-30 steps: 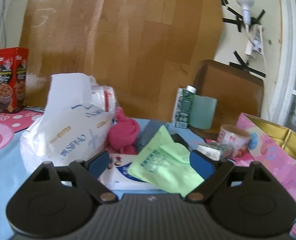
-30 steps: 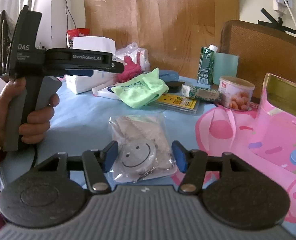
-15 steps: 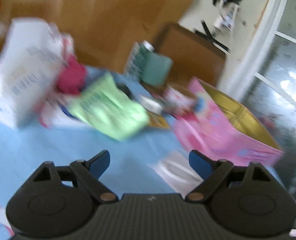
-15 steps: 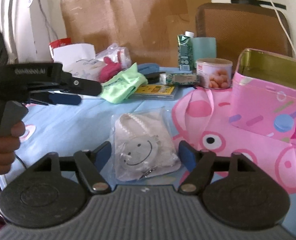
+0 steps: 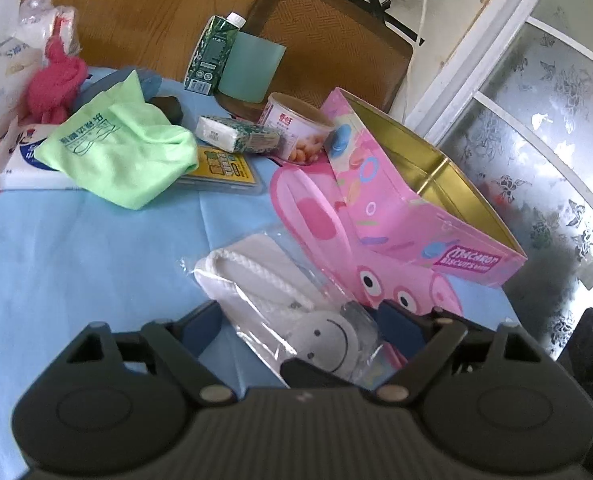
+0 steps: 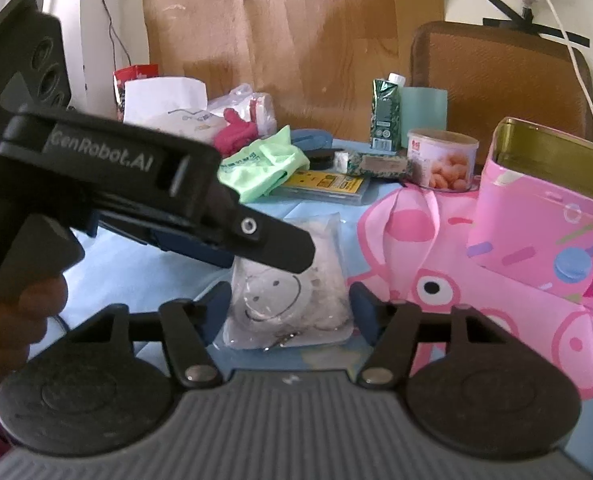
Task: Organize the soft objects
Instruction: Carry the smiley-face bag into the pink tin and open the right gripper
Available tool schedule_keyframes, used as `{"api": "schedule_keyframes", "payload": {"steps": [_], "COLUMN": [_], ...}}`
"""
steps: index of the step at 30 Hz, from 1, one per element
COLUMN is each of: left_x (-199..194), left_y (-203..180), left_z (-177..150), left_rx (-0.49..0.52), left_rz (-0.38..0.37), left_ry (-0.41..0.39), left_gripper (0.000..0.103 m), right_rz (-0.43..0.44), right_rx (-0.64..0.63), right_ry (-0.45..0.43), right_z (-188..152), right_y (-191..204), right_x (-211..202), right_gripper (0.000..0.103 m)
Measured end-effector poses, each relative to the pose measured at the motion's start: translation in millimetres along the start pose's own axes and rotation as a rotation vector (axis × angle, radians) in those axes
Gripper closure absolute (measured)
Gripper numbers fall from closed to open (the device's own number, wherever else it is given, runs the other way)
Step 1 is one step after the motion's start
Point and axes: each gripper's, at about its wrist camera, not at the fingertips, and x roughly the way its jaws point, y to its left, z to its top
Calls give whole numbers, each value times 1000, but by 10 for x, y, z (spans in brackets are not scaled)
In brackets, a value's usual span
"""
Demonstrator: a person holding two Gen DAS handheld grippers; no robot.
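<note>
Smiley pouch (image 5: 316, 304) in clear wrap lies flat on blue cloth (image 5: 76, 272), just beside pink tin (image 5: 428, 216). Left gripper (image 5: 300, 324) tilts down over pouch, jaws closing, pouch between them, pads not pressing. Right gripper (image 6: 290, 306) low at pouch's near end, jaws closing, straddling it, pads clear. Green cloth (image 5: 124, 152), red toy (image 5: 56, 84) well behind tin's far-left side.

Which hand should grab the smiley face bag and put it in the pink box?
Probably the right gripper: its closing fingers already straddle the smiley bag, and the pink tin sits on its side. The left gripper, also closing, comes in slanted.
</note>
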Motion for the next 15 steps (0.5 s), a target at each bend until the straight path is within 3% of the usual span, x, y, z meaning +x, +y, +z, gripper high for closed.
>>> {"api": "schedule_keyframes", "payload": {"steps": [6, 15], "left_x": [-53, -123], "left_y": [12, -299], "left_z": [37, 276], "left_rx": [-17, 81], "left_rz": [-28, -83], "left_ry": [-22, -93], "left_gripper": [19, 19], "right_rz": [-20, -102], "right_rx": [-8, -1], "right_ry": [-38, -183], "right_z": [-20, 55], "right_y": [18, -45], "right_x": [-44, -221], "right_gripper": [40, 40]}}
